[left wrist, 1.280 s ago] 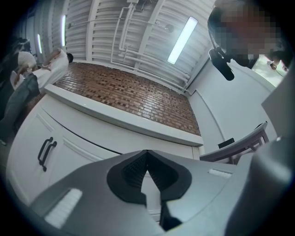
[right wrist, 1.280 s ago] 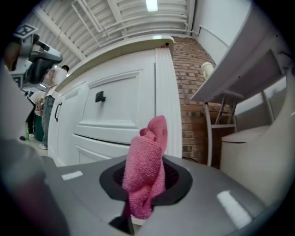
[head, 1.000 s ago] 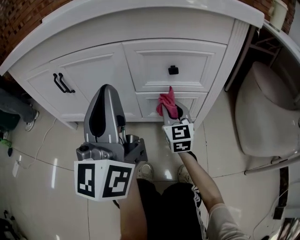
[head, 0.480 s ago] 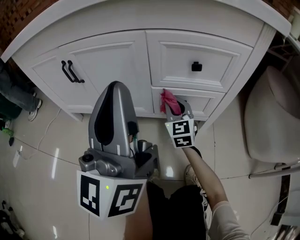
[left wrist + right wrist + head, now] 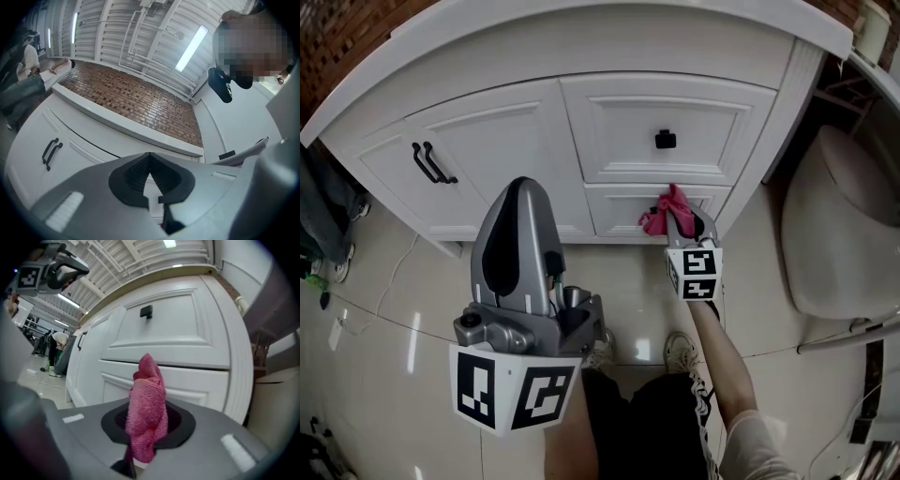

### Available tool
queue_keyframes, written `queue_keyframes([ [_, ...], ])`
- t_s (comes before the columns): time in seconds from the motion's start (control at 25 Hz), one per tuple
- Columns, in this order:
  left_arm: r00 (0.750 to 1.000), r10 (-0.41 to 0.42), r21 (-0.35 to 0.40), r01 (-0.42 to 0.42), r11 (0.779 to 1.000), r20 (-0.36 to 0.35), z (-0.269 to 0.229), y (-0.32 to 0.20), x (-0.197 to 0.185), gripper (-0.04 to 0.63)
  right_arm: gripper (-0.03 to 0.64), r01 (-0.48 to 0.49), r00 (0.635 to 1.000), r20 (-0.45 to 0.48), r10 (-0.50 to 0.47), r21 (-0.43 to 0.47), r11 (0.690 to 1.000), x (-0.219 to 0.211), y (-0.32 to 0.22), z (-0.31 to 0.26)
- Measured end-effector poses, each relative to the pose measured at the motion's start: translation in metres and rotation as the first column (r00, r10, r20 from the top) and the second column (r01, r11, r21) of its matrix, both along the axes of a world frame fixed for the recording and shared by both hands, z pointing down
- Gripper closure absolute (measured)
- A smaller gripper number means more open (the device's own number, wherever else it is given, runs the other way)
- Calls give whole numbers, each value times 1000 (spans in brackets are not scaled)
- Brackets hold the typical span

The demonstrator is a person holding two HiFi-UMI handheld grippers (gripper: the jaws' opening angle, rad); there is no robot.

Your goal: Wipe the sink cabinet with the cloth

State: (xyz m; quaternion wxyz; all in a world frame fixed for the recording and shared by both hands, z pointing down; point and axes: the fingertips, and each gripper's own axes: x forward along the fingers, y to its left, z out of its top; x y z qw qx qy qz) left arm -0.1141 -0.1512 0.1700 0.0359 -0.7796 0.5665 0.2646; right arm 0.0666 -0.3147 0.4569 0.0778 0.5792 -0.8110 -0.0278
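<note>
My right gripper (image 5: 677, 217) has its fingers clamped on the pink cloth (image 5: 656, 219), apparently against the lower drawer (image 5: 614, 208) of the sink cabinet (image 5: 502, 141), centre-right of frame; left gripper (image 5: 517, 190) closed, empty, idle; other panels judged outstanding.

Bathroom setting, white sink cabinet (image 5: 516, 150), glossy tiled floor (image 5: 384, 356)

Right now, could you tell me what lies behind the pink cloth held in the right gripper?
The white lower drawer front of the sink cabinet, below the black knob. The patch right behind the cloth is covered.
</note>
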Motion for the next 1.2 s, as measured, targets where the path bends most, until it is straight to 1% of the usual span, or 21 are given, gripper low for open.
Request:
queue_keyframes([
  [0.08, 1000, 1, -1, -1, 1000, 5, 0, -1, 1, 581, 557, -59, 998, -9, 59, -11, 998, 30, 0, 5],
  [0.12, 1000, 4, -2, -4, 1000, 11, 1, -2, 3, 581, 557, -77, 997, -28, 77, -15, 997, 44, 1, 9],
  [0.2, 999, 11, -2, -11, 1000, 32, 0, -3, 9, 581, 561, -85, 993, -88, 84, -14, 996, 61, 3, 13],
  [0.28, 999, 10, 0, -10, 1000, 47, 0, -4, 12, 580, 554, -90, 990, -107, 88, -14, 996, 70, 5, 14],
  [0.32, 999, 7, -2, -7, 1000, 47, 1, -4, 12, 581, 554, -102, 990, -101, 100, -14, 995, 75, 6, 13],
  [0.4, 999, 4, -8, -3, 1000, 36, 2, -4, 10, 581, 555, -154, 986, -71, 153, -19, 988, 92, 9, 15],
  [0.48, 1000, 3, -9, -3, 1000, 25, 1, -4, 7, 581, 555, -231, 973, -28, 230, -42, 972, 119, 10, 19],
  [0.56, 1000, 0, -2, 0, 1000, 20, 0, -3, 4, 581, 555, -293, 956, -14, 293, -66, 954, 145, 10, 26],
  [0.64, 1000, -4, 4, 4, 1000, 16, -1, -3, 3, 581, 555, -302, 953, -15, 301, -68, 951, 152, 13, 29],
  [0.68, 1000, -4, 5, 4, 1000, 15, -1, -4, 3, 581, 556, -283, 959, -21, 282, -61, 957, 145, 16, 29],
  [0.76, 1000, -1, 4, 1, 1000, 10, -1, -4, 4, 581, 557, -221, 975, -20, 220, -42, 974, 118, 23, 27],
  [0.92, 1000, 6, 5, -6, 1000, 4, -1, -3, 5, 581, 556, -105, 994, 40, 105, -14, 994, 51, 29, 22],
  [1.04, 1000, -7, 10, 7, 1000, -5, -2, -1, -3, 581, 556, -11, 999, 51, 10, 3, 1000, 1, 32, 19],
  [1.12, 1000, -14, 15, 14, 1000, -19, -3, 1, -12, 581, 557, 63, 998, 26, -63, 8, 998, -32, 39, 20],
  [1.2, 1000, -20, 19, 20, 1000, -23, -4, 3, -19, 581, 555, 145, 989, -1, -145, -5, 989, -64, 46, 25],
])
